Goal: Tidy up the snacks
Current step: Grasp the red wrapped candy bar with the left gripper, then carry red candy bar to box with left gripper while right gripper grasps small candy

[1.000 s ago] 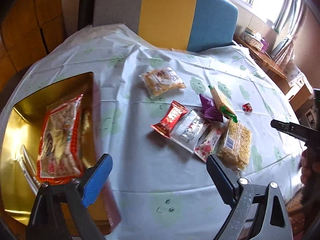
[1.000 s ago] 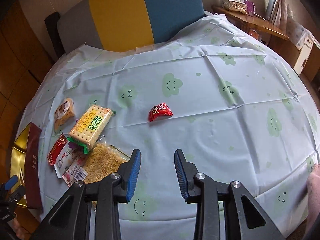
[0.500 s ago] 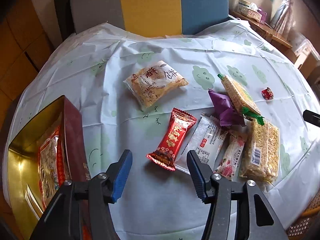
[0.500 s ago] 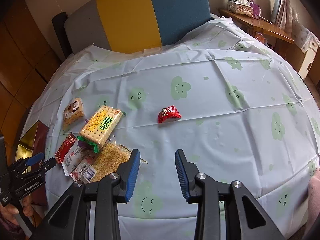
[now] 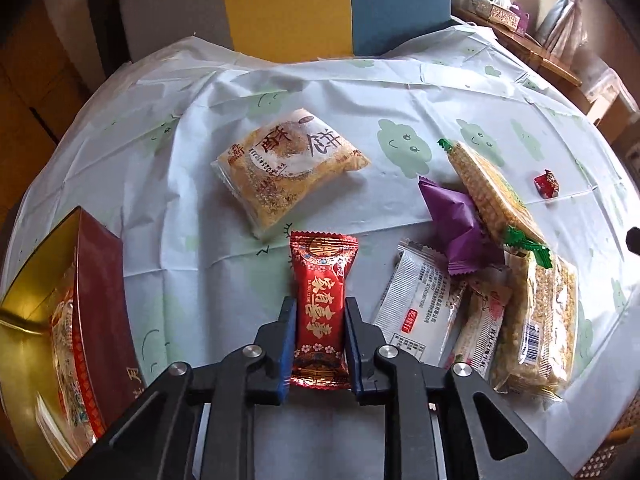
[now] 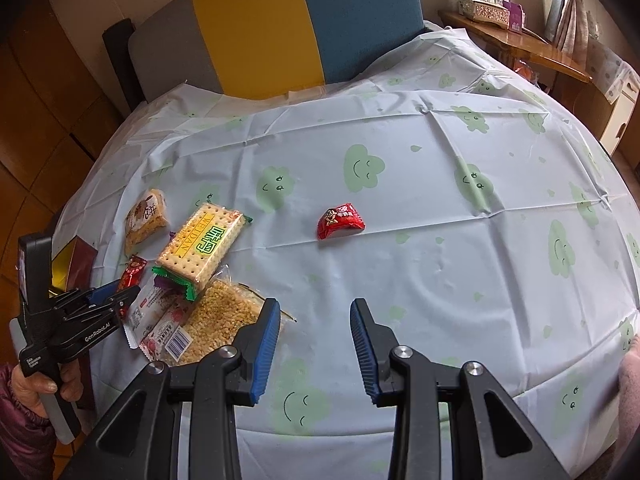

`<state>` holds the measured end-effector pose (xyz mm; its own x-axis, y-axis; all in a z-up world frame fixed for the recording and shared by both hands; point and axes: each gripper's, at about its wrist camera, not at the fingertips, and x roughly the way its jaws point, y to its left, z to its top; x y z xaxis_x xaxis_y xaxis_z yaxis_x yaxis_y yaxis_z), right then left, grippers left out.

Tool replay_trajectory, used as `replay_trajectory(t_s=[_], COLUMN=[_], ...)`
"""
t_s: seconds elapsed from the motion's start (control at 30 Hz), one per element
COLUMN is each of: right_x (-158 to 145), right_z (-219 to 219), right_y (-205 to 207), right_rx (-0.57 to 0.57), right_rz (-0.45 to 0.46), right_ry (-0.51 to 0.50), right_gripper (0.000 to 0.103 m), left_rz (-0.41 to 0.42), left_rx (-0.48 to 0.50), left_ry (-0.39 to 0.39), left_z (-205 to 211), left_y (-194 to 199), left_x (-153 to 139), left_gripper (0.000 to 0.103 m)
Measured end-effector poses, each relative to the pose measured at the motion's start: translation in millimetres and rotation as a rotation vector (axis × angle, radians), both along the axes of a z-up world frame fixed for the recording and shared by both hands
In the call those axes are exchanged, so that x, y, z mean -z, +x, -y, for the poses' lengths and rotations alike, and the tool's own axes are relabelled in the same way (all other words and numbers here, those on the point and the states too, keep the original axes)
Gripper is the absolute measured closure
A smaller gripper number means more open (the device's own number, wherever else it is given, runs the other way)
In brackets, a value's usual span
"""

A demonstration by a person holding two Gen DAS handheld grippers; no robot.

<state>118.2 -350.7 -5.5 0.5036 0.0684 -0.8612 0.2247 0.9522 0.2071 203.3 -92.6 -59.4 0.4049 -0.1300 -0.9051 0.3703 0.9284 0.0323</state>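
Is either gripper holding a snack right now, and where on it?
The left gripper is shut on the red snack packet, fingers pinching its long sides along the near half. The right gripper is open, holding nothing.

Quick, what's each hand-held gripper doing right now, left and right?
Left hand-held gripper: closed on the red snack packet.
Right hand-held gripper: open, holding nothing, above the tablecloth.

My left camera low and close over the worktop (image 5: 224, 280), facing the chair (image 5: 332, 8), my right camera higher and further back, facing the same chair, both sharing the snack pile (image 6: 192, 280) and small red candy (image 6: 340, 222).
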Motion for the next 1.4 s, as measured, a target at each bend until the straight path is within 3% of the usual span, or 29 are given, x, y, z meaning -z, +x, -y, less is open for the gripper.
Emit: replay_trajectory(t_s=[0.13, 0.3, 0.57, 0.73, 0.93, 1.2, 1.4], right_x=[-5, 0, 17, 20, 17, 52, 60], right_z=[18, 45, 54, 42, 30, 44, 45], right_y=[-5, -10, -13, -11, 21, 78, 98], right_rx=[0.093, 0.198, 0.228, 0.199, 0.195, 0.328, 0.357], right_rz=[0.031, 0.020, -0.015, -0.027, -0.049, -0.105, -0.125], right_ry=[-0.002, 0.090, 0.256, 0.281, 0.258, 0.297, 0.250], right_gripper=[0.066, 0.066, 0.066, 0.066, 0.066, 0.066, 0.066], left_rz=[0.078, 0.167, 0.193, 0.151, 0.151, 0.145, 0.142], left_rx=[-0.036, -0.066, 0.046, 0.038, 0.027, 0.025, 0.018], left_ry=[-0.013, -0.079, -0.069, -0.097, -0.157, -0.191, -0.202], left_z=[-4, -20, -14, -23, -30, -36, -38], left_y=[-24, -72, -140, -142, -144, -144, -144], left_x=[-11, -31, -11, 9, 10, 11, 12], left_gripper=[0.081, 0.081, 0.081, 0.080, 0.080, 0.080, 0.079])
